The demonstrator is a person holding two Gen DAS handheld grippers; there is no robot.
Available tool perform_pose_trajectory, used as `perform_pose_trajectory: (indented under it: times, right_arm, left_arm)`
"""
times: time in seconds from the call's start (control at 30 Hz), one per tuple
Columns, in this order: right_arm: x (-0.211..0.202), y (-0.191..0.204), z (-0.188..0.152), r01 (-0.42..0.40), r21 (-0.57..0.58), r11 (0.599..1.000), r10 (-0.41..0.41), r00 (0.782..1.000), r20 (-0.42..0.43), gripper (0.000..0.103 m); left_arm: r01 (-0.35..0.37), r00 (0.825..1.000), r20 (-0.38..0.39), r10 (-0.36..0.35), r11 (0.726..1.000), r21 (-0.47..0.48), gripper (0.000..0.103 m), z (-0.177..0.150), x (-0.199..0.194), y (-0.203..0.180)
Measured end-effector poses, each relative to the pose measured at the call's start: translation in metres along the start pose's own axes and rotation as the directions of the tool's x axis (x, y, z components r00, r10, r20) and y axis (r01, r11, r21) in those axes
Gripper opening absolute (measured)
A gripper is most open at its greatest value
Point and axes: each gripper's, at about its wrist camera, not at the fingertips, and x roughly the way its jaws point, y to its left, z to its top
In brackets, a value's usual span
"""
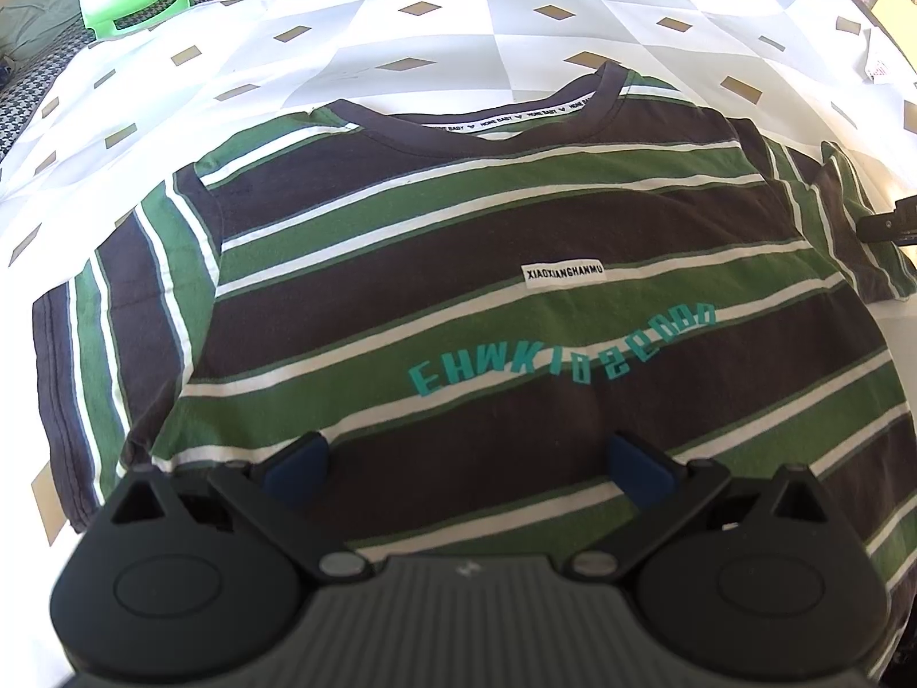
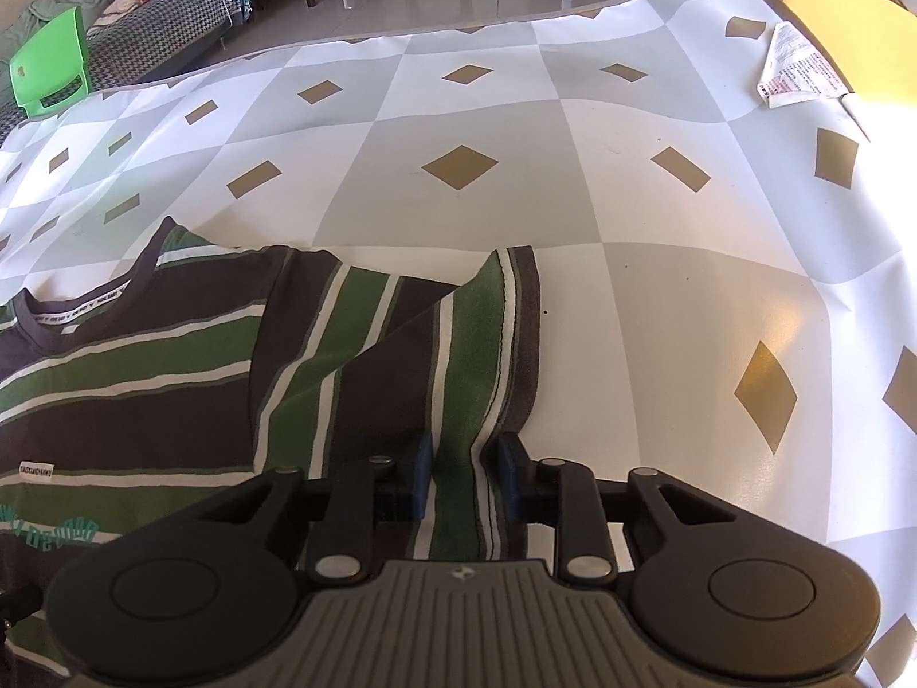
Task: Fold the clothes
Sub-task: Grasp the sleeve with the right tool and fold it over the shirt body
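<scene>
On the patterned worktop the striped T-shirt is laid flat, front up. Its sleeve is pinched by the right gripper, likely for folding inward; the left gripper is held spread above the chest.

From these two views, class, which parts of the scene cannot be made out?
- Shirt hem: left wrist view, hidden behind the left gripper.
- Sleeve fabric at the pads: right wrist view, covered by the right gripper.
- Right gripper in the left wrist view: cut off by the right edge.
- Paper print: right wrist view, too small.
</scene>
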Motion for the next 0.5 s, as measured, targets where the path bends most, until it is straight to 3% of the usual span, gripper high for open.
perform_pose_trajectory:
  times: [0.2, 0.5]
  right_arm:
    - [-0.007, 0.001, 0.005, -0.041, 0.040, 0.998, 0.040, 0.999, 0.022, 0.012]
    - [-0.035, 0.031, 0.014, -0.161, -0.027, 0.987, 0.163, 0.978, 0.129, 0.011]
  left_arm:
    - [0.000, 1.000, 0.000, 0.000, 1.000, 0.001, 0.103, 0.000, 0.000, 0.000]
    - [0.000, 1.000, 0.006, 0.000, 1.000, 0.000, 0.103, -0.001, -0.001, 0.000]
